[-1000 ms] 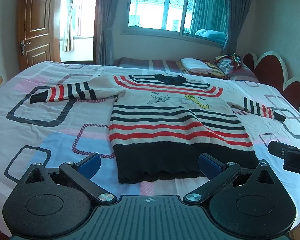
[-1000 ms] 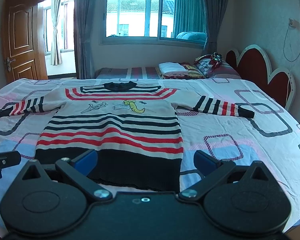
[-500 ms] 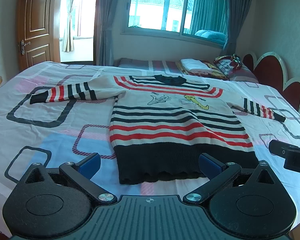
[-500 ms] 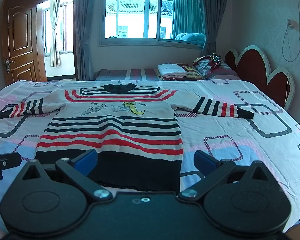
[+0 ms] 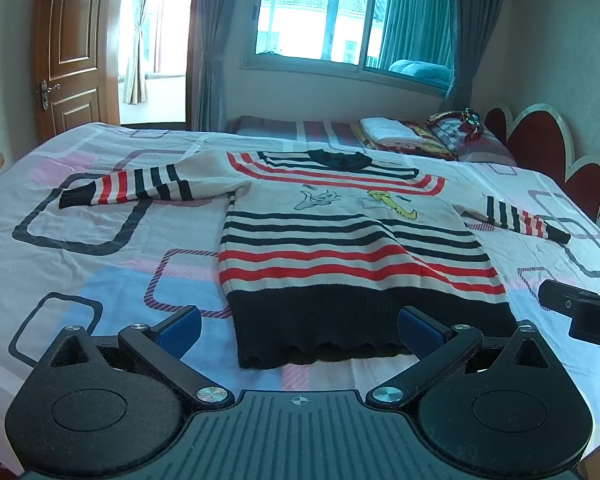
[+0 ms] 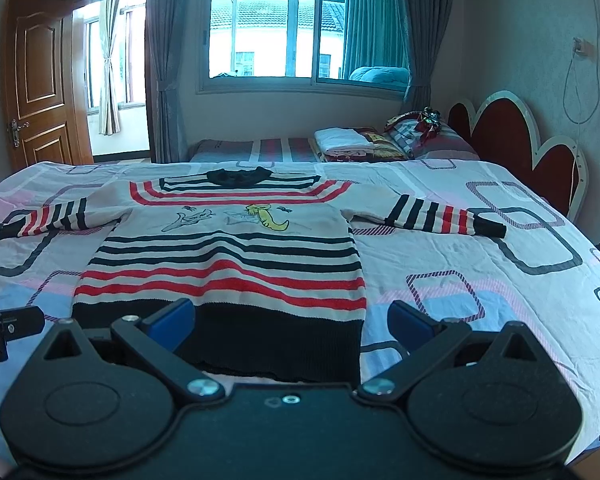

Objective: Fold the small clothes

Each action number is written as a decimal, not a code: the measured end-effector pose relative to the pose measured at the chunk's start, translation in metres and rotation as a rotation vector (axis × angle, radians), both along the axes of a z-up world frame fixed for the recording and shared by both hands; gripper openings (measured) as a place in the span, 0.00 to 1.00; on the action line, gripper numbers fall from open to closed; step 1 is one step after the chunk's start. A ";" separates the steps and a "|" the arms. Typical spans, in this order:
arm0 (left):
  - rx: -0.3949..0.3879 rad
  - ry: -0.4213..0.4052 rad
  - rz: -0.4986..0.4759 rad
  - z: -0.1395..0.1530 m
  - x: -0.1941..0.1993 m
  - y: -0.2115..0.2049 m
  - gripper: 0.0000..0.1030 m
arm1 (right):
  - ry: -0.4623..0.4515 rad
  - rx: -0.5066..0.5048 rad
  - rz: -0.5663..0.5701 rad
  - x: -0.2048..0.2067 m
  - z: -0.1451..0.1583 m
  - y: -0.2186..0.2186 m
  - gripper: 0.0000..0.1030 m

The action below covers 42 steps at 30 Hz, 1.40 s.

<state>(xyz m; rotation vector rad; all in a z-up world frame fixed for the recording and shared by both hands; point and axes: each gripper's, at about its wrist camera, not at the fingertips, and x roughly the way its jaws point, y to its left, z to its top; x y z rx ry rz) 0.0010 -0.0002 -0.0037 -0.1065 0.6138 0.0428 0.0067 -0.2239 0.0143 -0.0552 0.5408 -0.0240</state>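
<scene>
Left wrist view: your left gripper (image 5: pixel 298 330) and right gripper (image 6: pixel 290 326) both gaping wide, empty, near the flat striped sweater's (image 5: pixel 340 240) hem.

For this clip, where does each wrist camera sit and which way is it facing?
Left wrist: on the left gripper, jaws open, near the bed's foot edge, looking along the bed over the striped sweater toward the window; the right gripper's tip shows at right.
Right wrist: on the right gripper, jaws open, same facing, set further right; the left gripper's tip shows at left.
Shared: sweater, bed, window, door, headboard.
</scene>
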 end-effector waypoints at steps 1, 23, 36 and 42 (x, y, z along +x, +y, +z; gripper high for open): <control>0.001 0.000 0.000 0.000 0.000 0.000 1.00 | 0.000 0.000 0.000 0.000 0.000 0.000 0.99; -0.002 0.019 0.002 -0.002 0.004 0.002 1.00 | 0.014 0.003 0.014 0.004 -0.001 0.000 0.99; -0.062 0.034 -0.003 -0.002 0.090 0.024 1.00 | 0.032 0.160 -0.105 0.054 0.002 -0.078 0.99; -0.048 0.014 -0.009 -0.004 0.168 0.028 1.00 | -0.033 0.347 -0.251 0.110 0.008 -0.177 0.97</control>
